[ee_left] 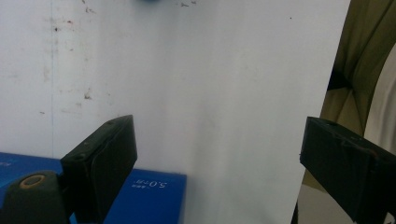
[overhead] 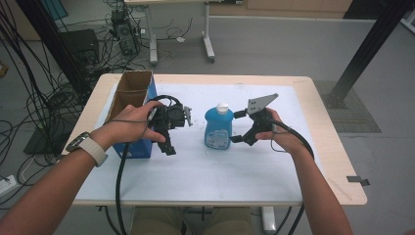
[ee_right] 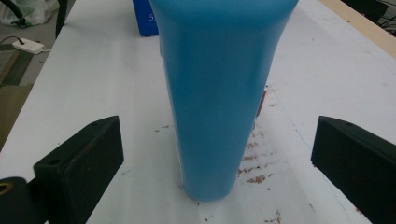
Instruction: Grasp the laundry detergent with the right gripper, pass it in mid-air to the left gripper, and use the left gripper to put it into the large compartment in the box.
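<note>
A blue bottle (overhead: 218,128) with a white cap stands upright in the middle of the white mat (overhead: 195,169). My right gripper (overhead: 236,126) is just to its right, open, with the jaws facing the bottle. In the right gripper view the blue bottle (ee_right: 219,93) stands between the spread jaws of my right gripper (ee_right: 215,140), and neither pad touches it. My left gripper (overhead: 166,142) hangs left of the bottle, beside the blue box, pointing down at the mat. In its own view my left gripper (ee_left: 215,135) is open with nothing between the jaws.
An open-topped blue cardboard box (overhead: 132,115) stands at the mat's left side, and its corner (ee_left: 154,196) lies under my left gripper's jaw. The same box (ee_right: 144,18) appears behind the bottle. Black cables trail from both grippers. The mat's near edge (ee_left: 322,93) borders the person's trousers.
</note>
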### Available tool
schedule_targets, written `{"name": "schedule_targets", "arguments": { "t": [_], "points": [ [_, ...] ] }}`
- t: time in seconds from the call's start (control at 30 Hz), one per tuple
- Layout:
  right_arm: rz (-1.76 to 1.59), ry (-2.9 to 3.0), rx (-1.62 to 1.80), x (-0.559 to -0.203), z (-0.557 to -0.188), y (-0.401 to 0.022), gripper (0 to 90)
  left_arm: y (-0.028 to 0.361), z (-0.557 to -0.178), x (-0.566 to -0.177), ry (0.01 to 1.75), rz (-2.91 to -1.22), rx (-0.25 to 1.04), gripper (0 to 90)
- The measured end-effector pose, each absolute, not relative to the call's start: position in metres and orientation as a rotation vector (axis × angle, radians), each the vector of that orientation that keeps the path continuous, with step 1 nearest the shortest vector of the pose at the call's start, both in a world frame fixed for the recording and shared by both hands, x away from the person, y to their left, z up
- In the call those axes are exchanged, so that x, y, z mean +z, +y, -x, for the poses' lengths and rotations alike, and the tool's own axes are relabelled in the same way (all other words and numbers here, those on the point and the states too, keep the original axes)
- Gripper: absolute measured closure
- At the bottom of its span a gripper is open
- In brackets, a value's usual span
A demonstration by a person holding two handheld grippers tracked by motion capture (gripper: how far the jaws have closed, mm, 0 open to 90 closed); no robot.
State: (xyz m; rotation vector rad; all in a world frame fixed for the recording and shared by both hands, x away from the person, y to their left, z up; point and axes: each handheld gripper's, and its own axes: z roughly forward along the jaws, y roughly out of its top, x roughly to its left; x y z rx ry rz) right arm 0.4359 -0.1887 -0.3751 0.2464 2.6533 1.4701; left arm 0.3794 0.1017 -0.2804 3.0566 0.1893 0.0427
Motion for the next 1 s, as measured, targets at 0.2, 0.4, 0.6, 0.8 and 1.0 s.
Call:
{"name": "schedule_targets", "arguments": {
  "t": [0.2,0.4,0.6,0.8,1.0],
  "points": [
    [-0.245,2.664,1.458,-0.3764,-0.4354,-0.1875,1.9,0.1019,-0.3797,-0.2805,0.188,-3.055,0.045,11.4],
    [-0.247,2.658,1.463,-0.3759,-0.4354,-0.1879,1.9,0.1022,-0.3800,-0.2806,0.192,-3.052,0.046,11.4],
    [-0.248,2.659,1.460,-0.3761,-0.4355,-0.1878,1.9,0.1021,-0.3799,-0.2805,0.193,-3.053,0.047,11.4],
    [-0.251,2.660,1.458,-0.3761,-0.4350,-0.1883,1.9,0.1018,-0.3797,-0.2806,0.192,-3.053,0.048,11.4],
    [-0.250,2.660,1.455,-0.3762,-0.4351,-0.1880,1.9,0.1020,-0.3801,-0.2808,0.195,-3.052,0.048,11.4]
  ]
}}
